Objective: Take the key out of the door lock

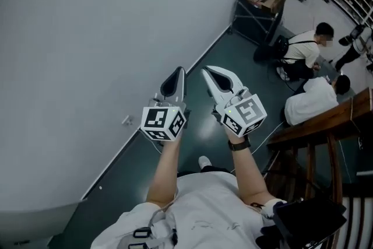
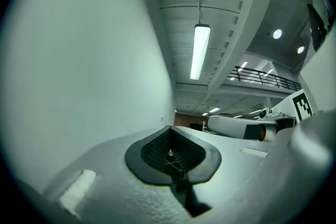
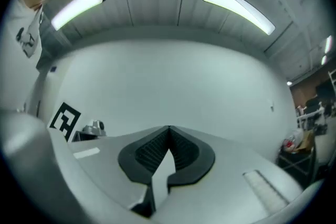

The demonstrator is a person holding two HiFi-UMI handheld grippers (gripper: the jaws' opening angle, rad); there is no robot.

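No key, lock or door shows in any view. In the head view my left gripper (image 1: 178,71) and right gripper (image 1: 206,72) are held side by side in front of me, tips pointing away, close to a plain white wall (image 1: 87,38). Both are shut with nothing between the jaws. The left gripper view has its closed tips (image 2: 169,127) beside the wall (image 2: 79,60), with the right gripper (image 2: 247,127) at the right. In the right gripper view the closed tips (image 3: 169,127) face the wall (image 3: 173,86), and the left gripper's marker cube (image 3: 65,120) sits at the left.
A dark green floor (image 1: 175,172) runs along the wall's base. Two people (image 1: 303,49) crouch at the far right near a black cart (image 1: 256,9) with boxes. A wooden table (image 1: 326,125) stands at the right. Ceiling lights (image 2: 199,52) hang overhead.
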